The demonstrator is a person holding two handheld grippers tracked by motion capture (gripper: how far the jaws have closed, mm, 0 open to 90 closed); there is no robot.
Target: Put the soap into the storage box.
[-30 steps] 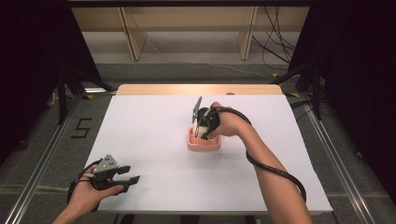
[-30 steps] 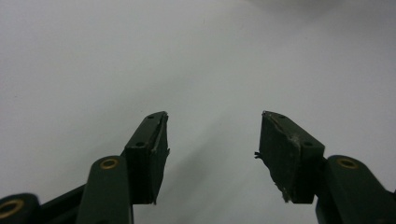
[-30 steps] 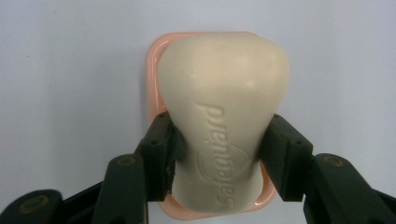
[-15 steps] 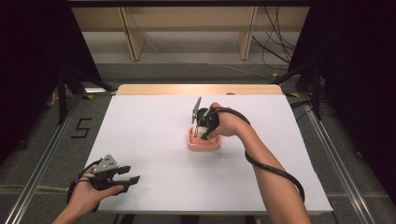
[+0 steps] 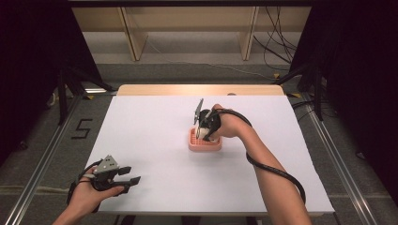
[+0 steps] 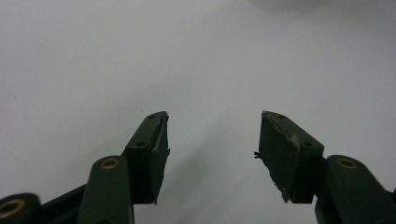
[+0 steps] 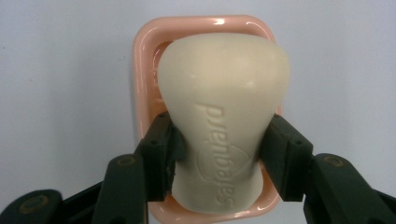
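Right gripper (image 7: 219,144) pinches the cream soap bar (image 7: 224,116) at its narrow waist, directly over the pink soap dish (image 5: 204,143); the smooth, curved bar could likely slip from the pads and knock the light dish askew. Right wrist cocks downward over the dish. Left gripper (image 6: 212,140) rests well nearer the person than the dish, jaws apart, empty.
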